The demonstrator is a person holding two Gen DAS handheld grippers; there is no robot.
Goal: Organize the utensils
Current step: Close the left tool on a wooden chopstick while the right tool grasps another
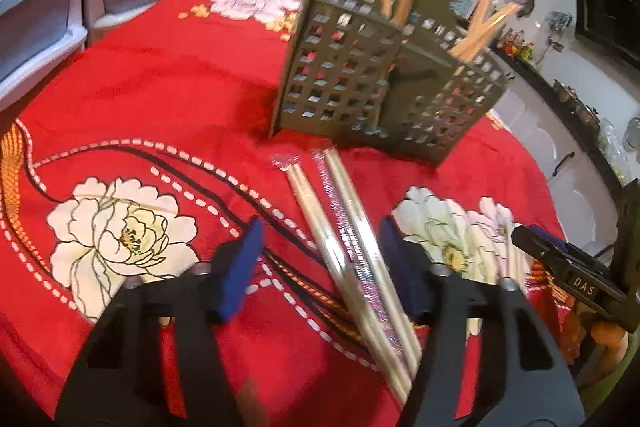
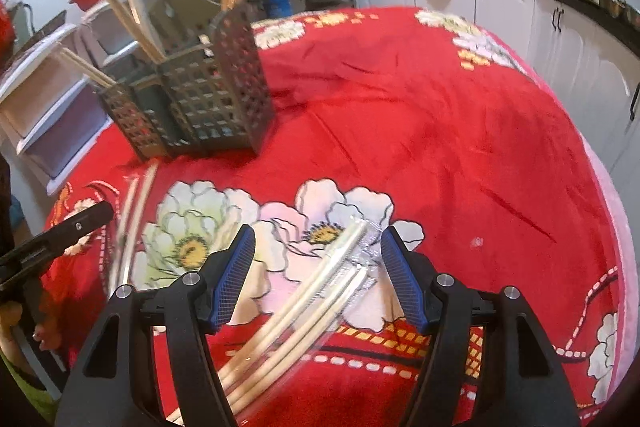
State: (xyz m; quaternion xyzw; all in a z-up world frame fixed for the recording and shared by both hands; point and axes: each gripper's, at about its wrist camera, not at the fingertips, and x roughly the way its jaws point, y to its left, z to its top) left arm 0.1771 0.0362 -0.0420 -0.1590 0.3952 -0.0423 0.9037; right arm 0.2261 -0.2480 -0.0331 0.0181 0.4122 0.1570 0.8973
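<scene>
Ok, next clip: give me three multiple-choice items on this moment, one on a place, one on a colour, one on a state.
1. Where is the holder relative to the wrapped chopsticks on the cloth?
A. Beyond their far ends
B. Lying on top of them
C. Off the table

2. What colour is the cloth's ground?
A. Blue
B. Red
C. Green

3. How does the right gripper stand with regard to the chopsticks under it?
A. Shut on them, lifted
B. Jaws apart on either side of them, chopsticks on the cloth
C. Shut, well to one side of them

Key: 1 A, the left wrist view shows the holder standing just past the chopsticks' tips. 2 B, red with white flowers in both views. 3 B, both pads stand clear of the chopsticks, which lie flat.
</scene>
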